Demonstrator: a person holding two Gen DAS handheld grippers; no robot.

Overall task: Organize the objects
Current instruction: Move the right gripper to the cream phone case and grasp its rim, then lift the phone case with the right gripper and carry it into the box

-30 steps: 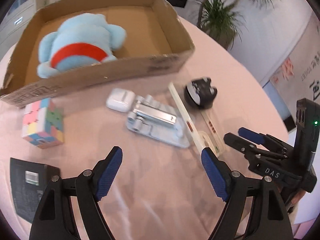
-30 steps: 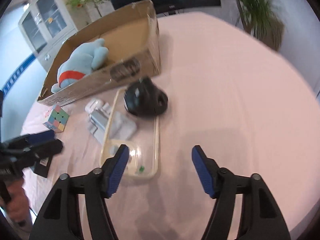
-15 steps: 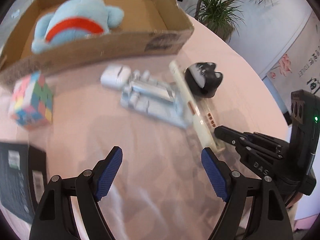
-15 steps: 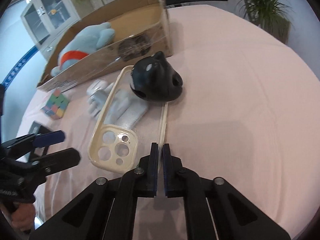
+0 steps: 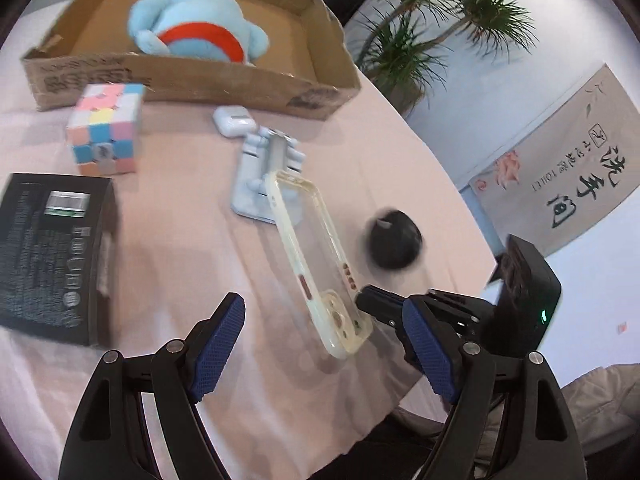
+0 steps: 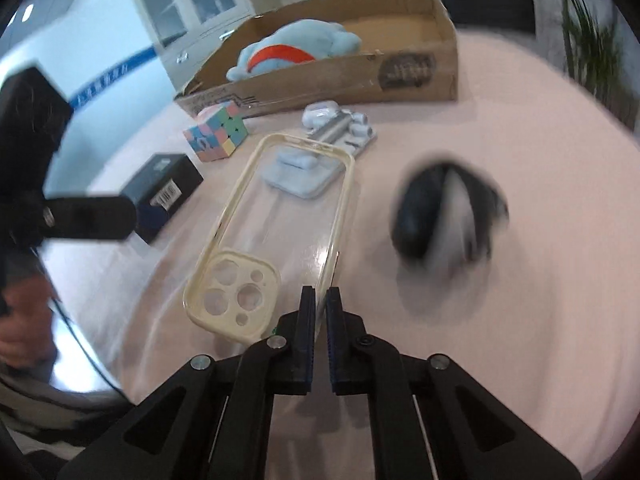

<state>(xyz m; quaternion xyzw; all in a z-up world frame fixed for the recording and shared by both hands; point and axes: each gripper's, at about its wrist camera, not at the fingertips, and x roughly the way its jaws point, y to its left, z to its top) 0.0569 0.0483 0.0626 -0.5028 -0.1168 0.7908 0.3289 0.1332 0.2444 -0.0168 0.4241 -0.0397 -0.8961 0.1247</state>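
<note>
Round bench (image 5: 280, 360) under pink cloth. Right claw (image 6: 320, 300): pinched tight on the near long edge of a clear phone case (image 6: 280, 216) with cream rim, beside the camera cutouts; case tilted, near end raised off the cloth, far end over a pale grey stand (image 6: 316, 160). Left claw (image 5: 320, 344): wide, nothing between the blue pads, hanging above the cloth just left of the case's near end. Black round toy (image 6: 444, 220): right of the case, apart from it, blurred. White earbud case (image 5: 234, 120): just beyond the grey stand, close to the box wall. Pastel puzzle cube (image 5: 106, 128): left of the earbud case, near the box's front wall. Black carton (image 5: 52, 252) with printed label: near left, well apart from the phone case. Shallow cardboard box (image 5: 200, 80): far side of the bench, open top, holding a light blue plush toy (image 5: 196, 24) with a red band. Potted palm (image 5: 432, 40): beyond the bench, far right. Glass-door cabinet (image 6: 192, 4): against the far wall in the right wrist view. Hand (image 6: 20, 328) holding the left tool: at the left edge of that same view.
</note>
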